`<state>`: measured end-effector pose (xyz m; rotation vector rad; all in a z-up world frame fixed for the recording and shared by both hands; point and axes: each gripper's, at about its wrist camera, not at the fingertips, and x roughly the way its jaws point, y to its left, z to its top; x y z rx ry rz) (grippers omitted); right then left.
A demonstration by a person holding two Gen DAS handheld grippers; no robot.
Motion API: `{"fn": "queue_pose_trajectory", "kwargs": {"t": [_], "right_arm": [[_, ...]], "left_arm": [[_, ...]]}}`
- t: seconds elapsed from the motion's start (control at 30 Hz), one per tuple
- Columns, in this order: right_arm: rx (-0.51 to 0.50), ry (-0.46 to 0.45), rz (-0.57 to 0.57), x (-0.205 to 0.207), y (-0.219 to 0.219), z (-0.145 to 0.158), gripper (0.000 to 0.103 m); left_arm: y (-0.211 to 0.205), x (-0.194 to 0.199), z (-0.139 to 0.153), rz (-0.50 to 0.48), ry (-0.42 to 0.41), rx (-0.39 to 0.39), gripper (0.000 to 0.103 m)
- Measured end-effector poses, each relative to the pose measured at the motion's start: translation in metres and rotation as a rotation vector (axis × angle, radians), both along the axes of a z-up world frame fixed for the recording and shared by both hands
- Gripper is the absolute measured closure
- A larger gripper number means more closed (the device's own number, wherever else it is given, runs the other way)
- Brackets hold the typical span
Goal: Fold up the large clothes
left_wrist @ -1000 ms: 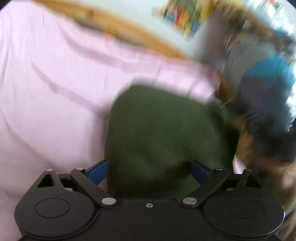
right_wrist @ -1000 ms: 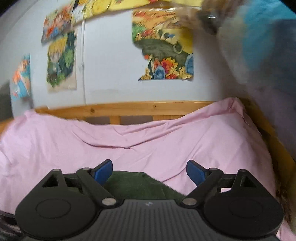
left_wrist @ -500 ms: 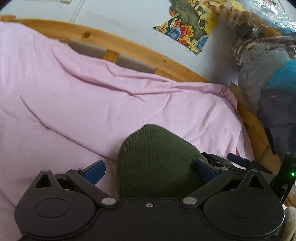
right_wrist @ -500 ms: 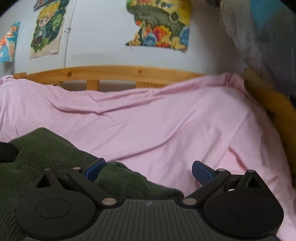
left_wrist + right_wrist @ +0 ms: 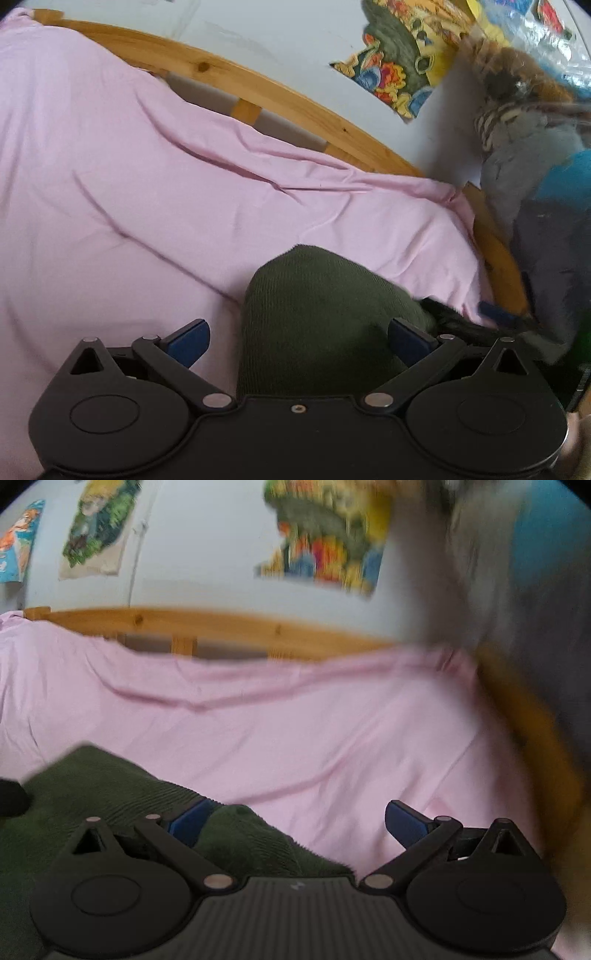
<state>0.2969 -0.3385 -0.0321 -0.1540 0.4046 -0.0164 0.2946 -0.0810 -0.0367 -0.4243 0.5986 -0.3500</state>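
Note:
A dark green ribbed garment lies bunched on the pink sheet. In the left wrist view its rounded hump rises between the fingers of my left gripper. That gripper is open, its left pad clear of the cloth and its right pad at the hump's edge. In the right wrist view the same garment fills the lower left. My right gripper stands open, its left pad against the cloth and its right pad over bare sheet. One blue pad of the right gripper shows beyond the hump.
A wooden bed rail runs along the far side and down the right edge. Posters hang on the white wall. A pile of grey and blue clothes hangs at the right. The right wrist view is blurred.
Both grippers spread their jaws a little wider. The right gripper sank toward the bed, and the green garment came into its lower left. The left view steadied, with the hump smaller and lower.

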Motion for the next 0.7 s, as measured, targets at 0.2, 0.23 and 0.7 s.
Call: {"fn": "queue_pose_trajectory", "kwargs": {"t": [0.2, 0.23, 0.7], "right_arm": [[-0.075, -0.079, -0.015, -0.074, 0.021, 0.019, 0.000], [-0.085, -0.089, -0.034, -0.083, 0.022, 0.018, 0.000], [-0.177, -0.083, -0.200, -0.091, 0.014, -0.053, 0.000]], "left_arm": [[0.006, -0.043, -0.001, -0.019, 0.008, 0.059, 0.001], [0.006, -0.047, -0.003, -0.032, 0.017, 0.061, 0.001], [-0.006, -0.045, -0.021, -0.083, 0.072, 0.116, 0.001]]}}
